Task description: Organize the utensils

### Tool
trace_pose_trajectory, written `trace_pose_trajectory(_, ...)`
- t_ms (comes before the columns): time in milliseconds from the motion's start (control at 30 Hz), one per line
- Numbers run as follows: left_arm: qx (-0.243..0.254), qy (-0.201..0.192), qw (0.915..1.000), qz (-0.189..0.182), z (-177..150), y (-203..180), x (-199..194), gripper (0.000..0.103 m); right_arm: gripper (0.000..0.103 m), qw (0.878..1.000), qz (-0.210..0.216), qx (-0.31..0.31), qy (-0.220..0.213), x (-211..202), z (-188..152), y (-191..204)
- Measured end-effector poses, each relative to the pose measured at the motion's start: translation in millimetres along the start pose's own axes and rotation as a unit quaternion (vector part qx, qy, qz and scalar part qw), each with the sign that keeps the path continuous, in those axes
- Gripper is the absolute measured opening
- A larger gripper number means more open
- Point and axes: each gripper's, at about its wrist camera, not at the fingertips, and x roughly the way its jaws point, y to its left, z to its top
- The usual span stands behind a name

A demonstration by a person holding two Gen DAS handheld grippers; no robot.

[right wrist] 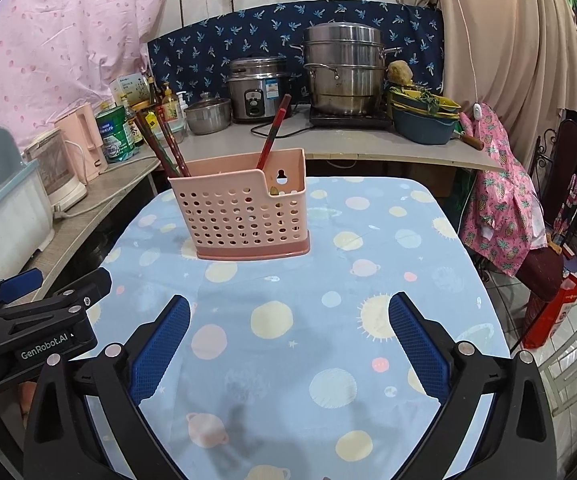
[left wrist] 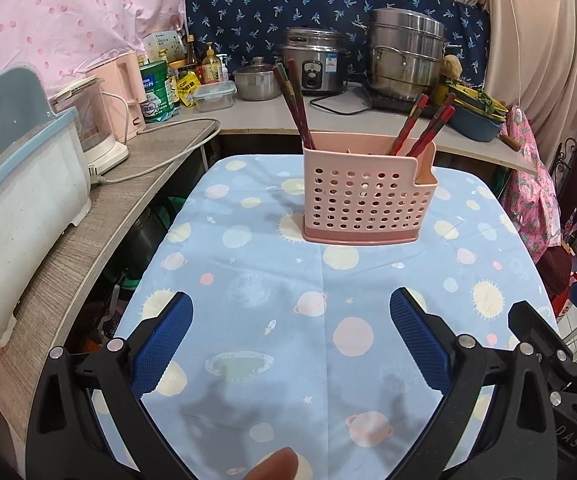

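Left wrist view: left gripper (left wrist: 291, 332) hovers above the cloth (left wrist: 272, 280), fingers wide apart, holding nothing. The pink caddy (left wrist: 364, 200) stands upright mid-table; chopsticks (left wrist: 294, 108) lean in its left end and more (left wrist: 422, 128) in its right. No utensil lies loose on the cloth, so the sorting appears finished or nearly so. The right gripper's body reads "DAS", partly cut off.

Right wrist view: right gripper (right wrist: 288, 336) is likewise spread and empty, well short of the caddy (right wrist: 244, 216). The left gripper (right wrist: 40, 328) body reads "GenRobot.AI".
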Motion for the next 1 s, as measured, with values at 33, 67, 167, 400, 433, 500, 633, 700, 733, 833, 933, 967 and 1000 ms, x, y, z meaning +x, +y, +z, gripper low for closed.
trace_pose_trajectory(33,0.001,0.001,1.0000,0.000,-1,0,1,0.095,0.096,1.000,-0.001,-0.001,0.001,1,-1,1)
trace_pose_trajectory(67,0.003,0.003,1.0000,0.000,-2,-1,1,0.095,0.096,1.000,-0.001,-0.001,0.002,1,-2,1)
trace_pose_trajectory(167,0.009,0.004,0.9999,0.003,-4,-3,3,0.095,0.096,1.000,-0.001,-0.001,0.009,5,-3,3)
trace_pose_trajectory(400,0.005,0.007,0.9999,0.005,-4,0,7,0.095,0.096,1.000,-0.007,-0.009,0.009,8,-3,7)
trace_pose_trajectory(433,0.004,0.007,0.9999,0.006,-4,1,7,0.095,0.096,1.000,-0.007,-0.010,0.010,9,-3,7)
trace_pose_trajectory(500,0.004,0.008,0.9999,0.008,-3,2,9,0.095,0.096,1.000,-0.006,-0.009,0.011,10,-2,7)
trace_pose_trajectory(633,0.004,0.009,0.9999,0.012,-2,3,13,0.095,0.096,1.000,-0.006,-0.006,0.012,15,-1,6)
trace_pose_trajectory(700,0.003,0.010,0.9999,0.013,-1,4,16,0.095,0.096,1.000,-0.006,-0.007,0.012,17,0,6)
trace_pose_trajectory(733,0.003,0.011,0.9998,0.013,-1,4,18,0.095,0.096,1.000,-0.006,-0.007,0.011,18,1,6)
trace_pose_trajectory(833,0.003,0.013,0.9998,0.015,1,5,23,0.096,0.096,1.000,-0.006,-0.006,0.011,23,1,6)
trace_pose_trajectory(933,0.003,0.015,0.9997,0.017,2,5,28,0.096,0.096,1.000,-0.007,-0.005,0.013,28,2,5)
trace_pose_trajectory(967,0.003,0.015,0.9997,0.018,2,5,29,0.096,0.096,1.000,-0.007,-0.004,0.014,29,3,4)
trace_pose_trajectory(1000,0.003,0.016,0.9997,0.020,3,4,31,0.096,0.096,1.000,-0.007,-0.003,0.014,31,3,4)
